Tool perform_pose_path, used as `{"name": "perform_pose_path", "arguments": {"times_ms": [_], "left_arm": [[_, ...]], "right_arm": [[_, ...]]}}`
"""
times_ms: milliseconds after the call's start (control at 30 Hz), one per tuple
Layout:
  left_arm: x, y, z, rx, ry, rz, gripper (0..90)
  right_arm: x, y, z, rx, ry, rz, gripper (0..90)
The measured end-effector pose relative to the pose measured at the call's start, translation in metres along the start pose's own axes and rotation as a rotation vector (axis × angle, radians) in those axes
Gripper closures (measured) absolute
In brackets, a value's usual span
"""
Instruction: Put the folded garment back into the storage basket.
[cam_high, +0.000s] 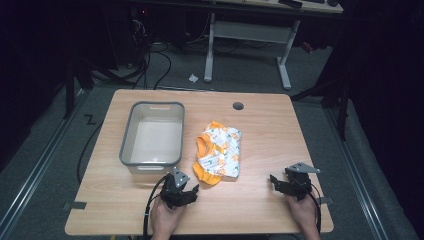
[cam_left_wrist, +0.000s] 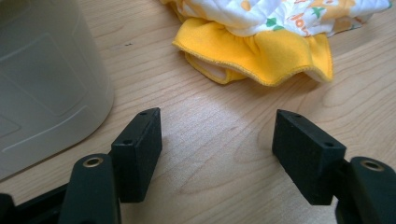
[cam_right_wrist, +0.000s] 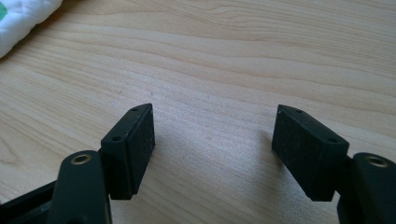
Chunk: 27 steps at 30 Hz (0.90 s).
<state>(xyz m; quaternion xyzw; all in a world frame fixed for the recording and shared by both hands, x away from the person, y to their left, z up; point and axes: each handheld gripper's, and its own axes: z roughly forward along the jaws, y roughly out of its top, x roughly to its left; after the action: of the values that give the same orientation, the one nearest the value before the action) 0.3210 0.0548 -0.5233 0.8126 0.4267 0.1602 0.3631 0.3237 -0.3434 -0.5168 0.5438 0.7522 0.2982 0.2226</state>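
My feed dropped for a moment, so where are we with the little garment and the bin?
Nothing looks done yet: the patterned garment lies crumpled on the table, right of the grey bin, whose visible inside holds nothing. In hand: the left claw is open, close to the garment's orange hem without touching it. The right claw is open over bare wood. Left, presumably: grasping the garment and dealing with it.
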Motion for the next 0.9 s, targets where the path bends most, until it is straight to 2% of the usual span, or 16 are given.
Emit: {"name": "perform_pose_path", "arguments": {"times_ms": [467,900], "left_arm": [[0.0014,0.0000,-0.0001,-0.003,0.001,-0.015,33.6],[0.0003,0.0002,0.0002,0.000,0.008,-0.007,33.6]], "right_arm": [[0.0000,0.0000,0.0000,0.000,0.000,0.001,30.4],[-0.0001,0.0001,-0.0001,0.000,0.000,0.001,30.3]]}}
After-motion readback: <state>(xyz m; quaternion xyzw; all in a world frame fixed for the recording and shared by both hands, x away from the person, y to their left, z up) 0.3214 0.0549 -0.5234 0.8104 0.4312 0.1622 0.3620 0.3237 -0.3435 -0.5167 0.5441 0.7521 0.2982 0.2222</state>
